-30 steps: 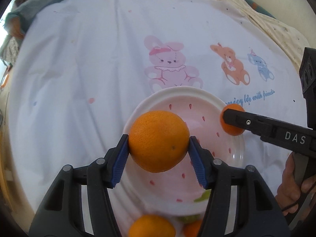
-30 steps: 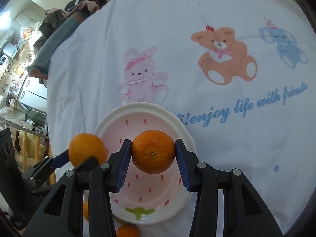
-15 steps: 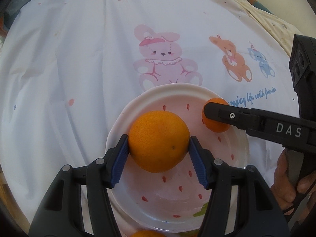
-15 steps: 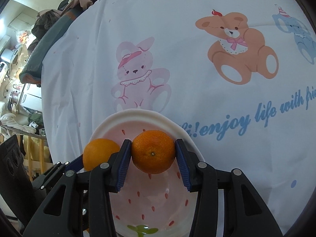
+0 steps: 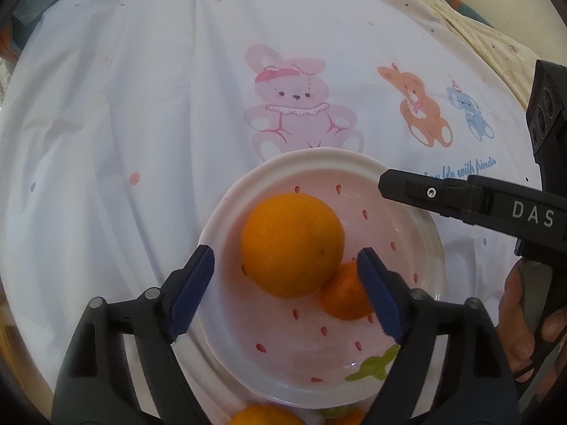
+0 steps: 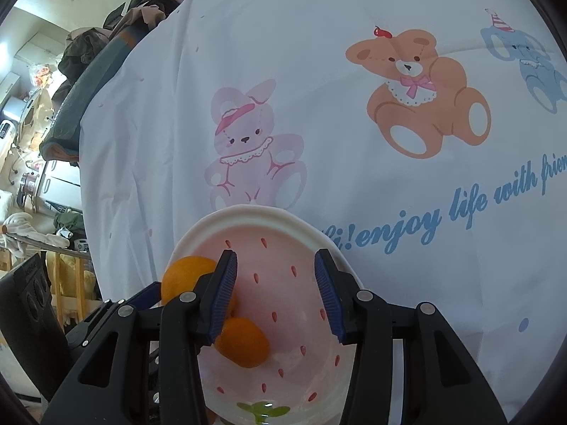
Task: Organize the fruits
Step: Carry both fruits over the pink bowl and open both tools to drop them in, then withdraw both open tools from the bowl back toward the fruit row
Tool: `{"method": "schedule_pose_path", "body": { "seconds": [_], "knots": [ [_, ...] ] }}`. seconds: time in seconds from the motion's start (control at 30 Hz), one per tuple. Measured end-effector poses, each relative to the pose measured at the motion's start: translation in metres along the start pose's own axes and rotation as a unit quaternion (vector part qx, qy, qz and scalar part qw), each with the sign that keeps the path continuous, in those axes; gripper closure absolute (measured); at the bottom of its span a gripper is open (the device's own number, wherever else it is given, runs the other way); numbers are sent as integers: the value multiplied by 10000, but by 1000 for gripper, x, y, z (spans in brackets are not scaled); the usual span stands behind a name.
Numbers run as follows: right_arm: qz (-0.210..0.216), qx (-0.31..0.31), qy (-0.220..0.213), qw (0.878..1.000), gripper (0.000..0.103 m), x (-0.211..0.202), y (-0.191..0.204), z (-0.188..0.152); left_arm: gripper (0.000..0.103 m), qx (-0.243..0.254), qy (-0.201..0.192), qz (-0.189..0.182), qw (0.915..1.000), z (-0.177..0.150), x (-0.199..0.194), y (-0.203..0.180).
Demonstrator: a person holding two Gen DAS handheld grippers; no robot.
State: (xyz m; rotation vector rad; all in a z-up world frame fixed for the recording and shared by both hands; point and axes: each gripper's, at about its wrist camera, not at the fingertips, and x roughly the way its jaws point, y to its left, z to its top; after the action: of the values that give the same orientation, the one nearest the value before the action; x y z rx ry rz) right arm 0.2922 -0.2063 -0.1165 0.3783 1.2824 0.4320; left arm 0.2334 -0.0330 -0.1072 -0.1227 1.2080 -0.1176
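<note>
A large orange (image 5: 292, 244) and a smaller orange (image 5: 345, 295) lie touching in the pink strawberry-patterned plate (image 5: 319, 157). My left gripper (image 5: 288, 290) is open just above the plate, its blue pads either side of the large orange without touching it. My right gripper (image 6: 280, 295) is open and empty over the same plate (image 6: 248, 212); the small orange (image 6: 242, 341) lies below its left finger and the large orange (image 6: 184, 276) shows behind that finger. In the left wrist view the right gripper's black finger (image 5: 460, 196) reaches over the plate's right rim.
The plate sits on a white cloth (image 5: 124, 106) printed with a pink bunny (image 5: 297, 102), bear and elephant. More oranges (image 5: 264, 416) lie by the plate's near edge. Cluttered furniture and clothes (image 6: 53, 124) lie beyond the cloth's left side.
Both grippers have opened and let their oranges drop into the plate. The two oranges now rest together in it.
</note>
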Motion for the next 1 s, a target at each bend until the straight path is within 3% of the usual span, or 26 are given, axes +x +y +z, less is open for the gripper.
{"method": "schedule_pose_path", "body": {
  "seconds": [0.4, 0.6, 0.77, 1.0],
  "knots": [
    [-145, 99, -197, 9997, 53, -27, -4, -9, 23, -310, -321, 72, 9990, -5, -40, 16],
    [-135, -159, -380, 9991, 44, -56, 13, -30, 23, -259, -569, 152, 9979, -19, -76, 19],
    [-71, -250, -404, 9988, 43, -76, 20, -56, 23, -555, -452, -43, 9974, -44, -99, 27],
    [-47, -112, -516, 9986, 43, -104, 20, -95, 23, -595, -212, 215, 9978, -84, -104, 29]
  ]
}}
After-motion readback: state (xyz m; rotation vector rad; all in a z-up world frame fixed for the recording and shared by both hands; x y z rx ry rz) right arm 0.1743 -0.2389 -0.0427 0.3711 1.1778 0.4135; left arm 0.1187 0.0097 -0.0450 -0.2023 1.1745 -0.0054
